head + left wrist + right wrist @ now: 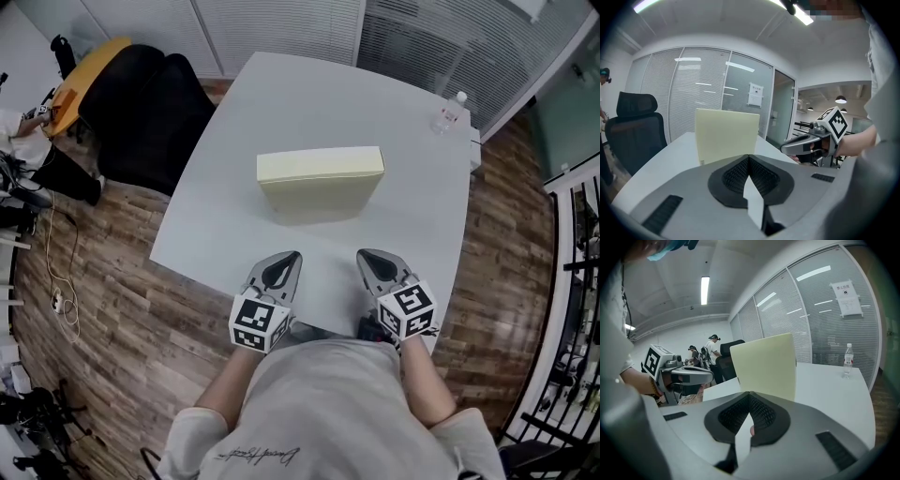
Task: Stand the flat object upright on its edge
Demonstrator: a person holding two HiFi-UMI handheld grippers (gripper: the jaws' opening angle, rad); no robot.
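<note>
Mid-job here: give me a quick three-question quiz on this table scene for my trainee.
1. True or false: the pale yellow box lies flat on the table.
2. What stands near the table's far right corner? A) mug B) water bottle C) lamp
3. Fill in: the left claw and the right claw are both ____ and hold nothing.
Key: 1 false, it stands on its edge; 2 B; 3 shut.
</note>
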